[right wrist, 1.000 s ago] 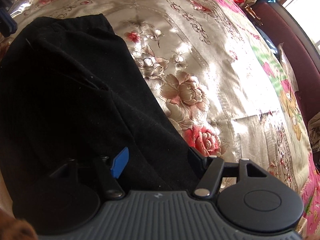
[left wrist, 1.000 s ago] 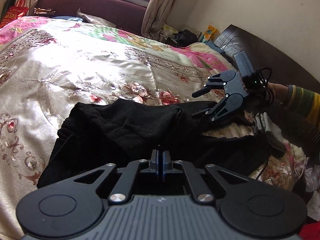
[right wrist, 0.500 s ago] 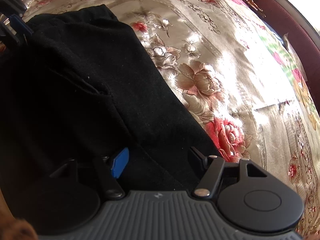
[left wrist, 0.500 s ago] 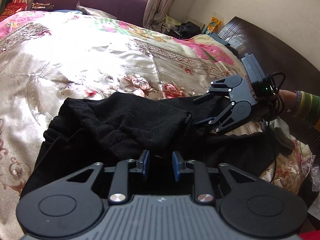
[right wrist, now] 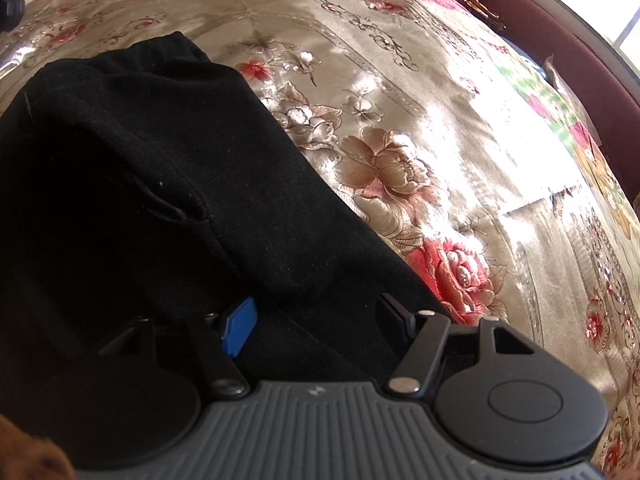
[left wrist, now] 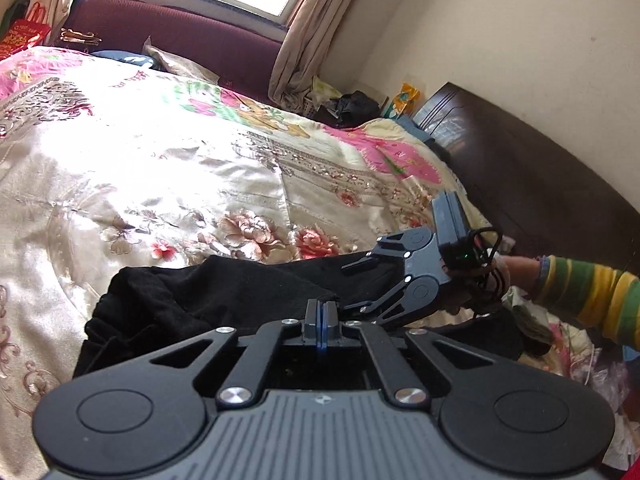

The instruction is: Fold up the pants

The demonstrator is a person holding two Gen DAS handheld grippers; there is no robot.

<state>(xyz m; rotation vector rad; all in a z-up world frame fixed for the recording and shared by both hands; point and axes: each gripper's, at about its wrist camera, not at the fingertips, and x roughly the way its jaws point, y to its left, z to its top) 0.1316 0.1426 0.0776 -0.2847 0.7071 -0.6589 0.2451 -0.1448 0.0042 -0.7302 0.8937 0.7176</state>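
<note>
The left gripper points shallowly down over the near edge of the black pants, its blue pads pressed together; whether cloth is pinched between them cannot be told. The right gripper, held by a hand in a striped sleeve, tilts steeply down, jaws wide apart over the cloth. The pants lie bunched on a floral bedspread. No writing is legible.

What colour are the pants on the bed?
Black. The pants show best in the right wrist view, lying on the flowery bed.
</note>
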